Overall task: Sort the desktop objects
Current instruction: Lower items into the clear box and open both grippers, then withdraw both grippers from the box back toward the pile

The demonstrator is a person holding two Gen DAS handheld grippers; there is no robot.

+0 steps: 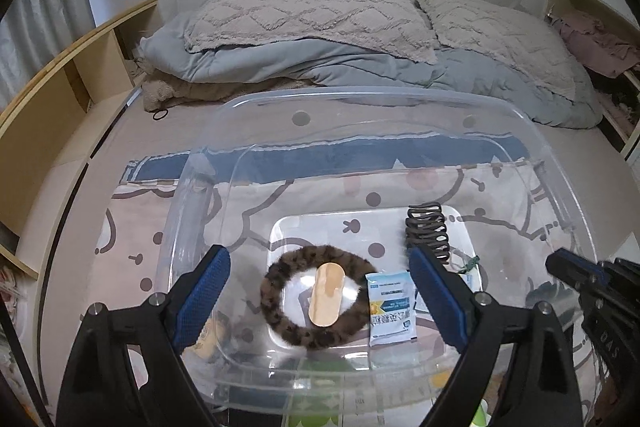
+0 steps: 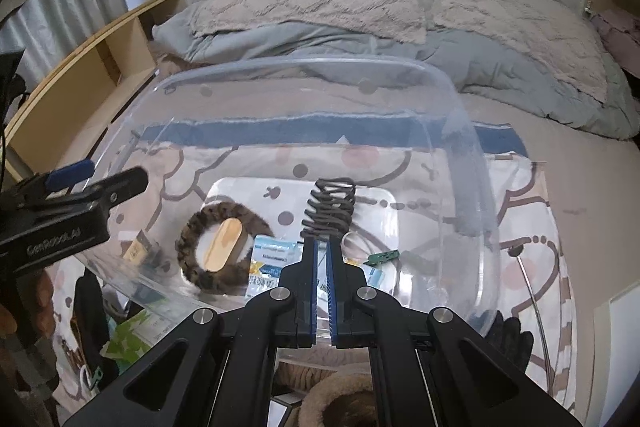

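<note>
Left gripper (image 1: pixel 320 291): spread wide, nothing pinched, held above the clear bin (image 1: pixel 360 99).
Right gripper (image 2: pixel 322 247): pressed together on the dark coiled hair tie (image 2: pixel 330 207).
Furry scrunchie (image 1: pixel 316 301): on the bin floor; white sachet (image 1: pixel 390 309) at 3 o'clock.

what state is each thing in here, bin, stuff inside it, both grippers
clear bin: upright, no lid
furry hair tie: flat on bin floor
wooden stick: lying in the hair tie's hole
white sachet: flat beside the hair tie
dark coiled tie: pinched at one end, hanging over the bin
left gripper: open, empty
right gripper: shut on the coiled tie
</note>
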